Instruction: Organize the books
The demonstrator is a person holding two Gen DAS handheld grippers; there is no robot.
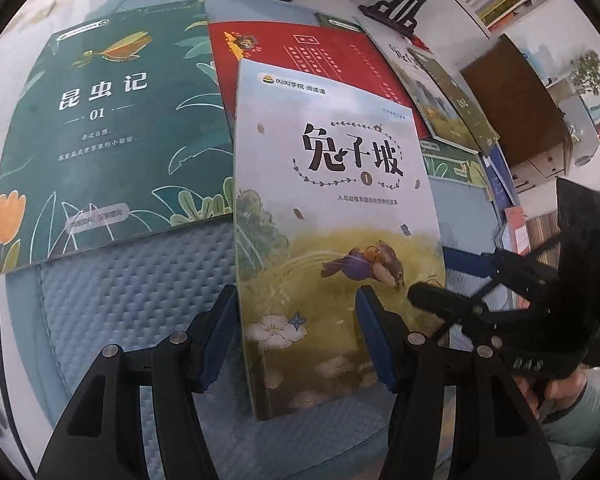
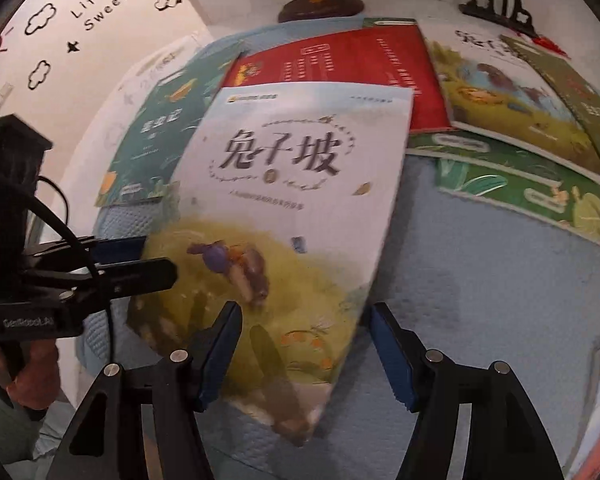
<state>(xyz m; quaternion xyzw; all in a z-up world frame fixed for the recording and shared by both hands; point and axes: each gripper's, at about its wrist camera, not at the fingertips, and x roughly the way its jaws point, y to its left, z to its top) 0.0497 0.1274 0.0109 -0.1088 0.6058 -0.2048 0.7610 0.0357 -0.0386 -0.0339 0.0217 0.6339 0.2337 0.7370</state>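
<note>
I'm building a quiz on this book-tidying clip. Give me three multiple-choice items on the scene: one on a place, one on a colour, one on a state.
1. What does the pale rabbit-title book partly lie on?
A. red-covered book
B. globe
C. bare floor

2. What colour is the quilted mat?
A. light blue
B. orange
C. black

3. How does the right gripper stand?
A. jaws apart
B. shut on the book
C. out of view

Answers: 1 A, its top edge overlaps the red-covered book. 2 A, light blue padding shows under the books. 3 A, a gap shows between its fingers.
</note>
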